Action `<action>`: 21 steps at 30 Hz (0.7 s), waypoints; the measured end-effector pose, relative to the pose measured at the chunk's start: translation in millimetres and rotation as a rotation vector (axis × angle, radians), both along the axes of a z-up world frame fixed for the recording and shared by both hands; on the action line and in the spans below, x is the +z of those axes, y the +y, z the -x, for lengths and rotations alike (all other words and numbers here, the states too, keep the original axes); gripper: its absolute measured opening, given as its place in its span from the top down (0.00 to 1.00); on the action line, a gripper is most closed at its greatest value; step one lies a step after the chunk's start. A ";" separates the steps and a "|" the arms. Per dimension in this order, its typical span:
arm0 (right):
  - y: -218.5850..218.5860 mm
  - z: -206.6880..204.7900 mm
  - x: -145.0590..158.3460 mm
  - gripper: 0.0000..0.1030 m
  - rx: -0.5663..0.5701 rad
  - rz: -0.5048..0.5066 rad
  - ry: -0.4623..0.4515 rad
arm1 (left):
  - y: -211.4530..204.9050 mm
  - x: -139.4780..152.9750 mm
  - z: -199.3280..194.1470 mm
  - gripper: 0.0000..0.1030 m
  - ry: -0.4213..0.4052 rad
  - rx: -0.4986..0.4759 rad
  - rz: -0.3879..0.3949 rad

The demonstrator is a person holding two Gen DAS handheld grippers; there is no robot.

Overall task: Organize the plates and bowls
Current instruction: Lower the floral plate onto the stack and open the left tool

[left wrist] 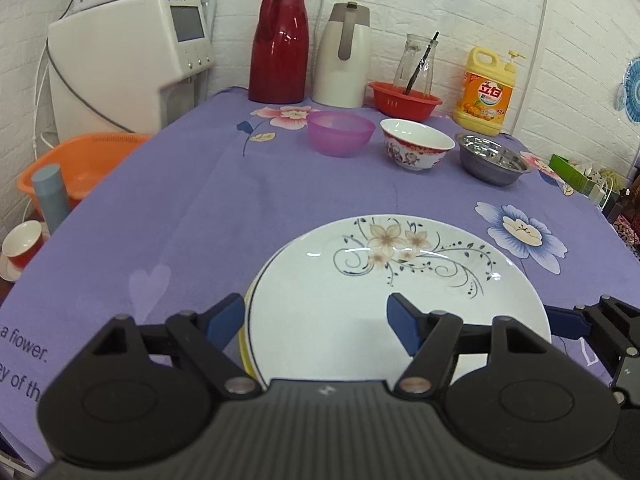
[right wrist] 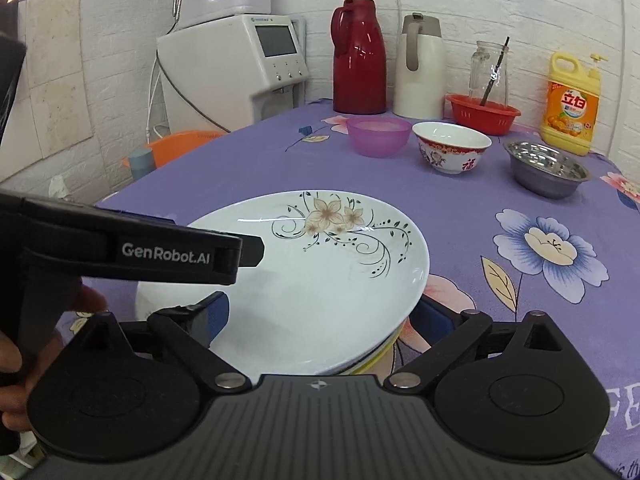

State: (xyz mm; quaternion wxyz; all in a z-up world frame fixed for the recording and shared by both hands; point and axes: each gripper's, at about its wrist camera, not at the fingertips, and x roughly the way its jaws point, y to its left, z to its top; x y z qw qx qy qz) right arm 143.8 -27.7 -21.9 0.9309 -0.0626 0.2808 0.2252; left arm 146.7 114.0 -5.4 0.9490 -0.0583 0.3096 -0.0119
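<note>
In the left wrist view, the left hand-held gripper (left wrist: 316, 322) fills the bottom of the frame with its jaws apart, one blue pad just off the left rim of the plate stack and the other over the white floral plate (left wrist: 400, 280), neither visibly pressing on it. That plate lies on top of a stack at lower centre on the purple flowered desk (left wrist: 192, 200); a yellow plate edge (left wrist: 245, 344) shows beneath it on the left. Across the upper middle stand a purple plastic bowl (left wrist: 340, 132), a red-patterned china bowl (left wrist: 416, 144) and a steel bowl (left wrist: 492, 160), in a row and apart from one another. Behind them are a red thermos (left wrist: 280, 44), a white thermos (left wrist: 344, 56), a red basket (left wrist: 404, 98) and a yellow detergent bottle (left wrist: 486, 92). The right hand-held gripper's fingers (left wrist: 600, 320) show at the right edge beside the plate. In the right wrist view, the right hand-held gripper (right wrist: 320, 316) sits at the bottom, jaws apart on either side of the stack's near edge, pads not clearly touching. The floral plate (right wrist: 320, 272) fills the centre. The left hand-held gripper (right wrist: 160, 248) reaches in from the left above the plate, held by a hand (right wrist: 16, 340) at lower left.
</note>
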 end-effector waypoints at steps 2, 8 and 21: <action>-2.1 -0.4 0.2 0.00 0.002 -0.010 0.005 | -0.1 0.0 0.1 0.32 0.000 0.002 0.003; -18.5 1.9 3.2 0.00 -0.007 -0.048 -0.025 | 1.8 2.8 1.6 0.32 -0.003 0.004 0.016; -2.5 -2.6 13.6 0.00 0.036 -0.026 -0.085 | 11.4 12.6 0.5 0.31 -0.031 0.033 0.054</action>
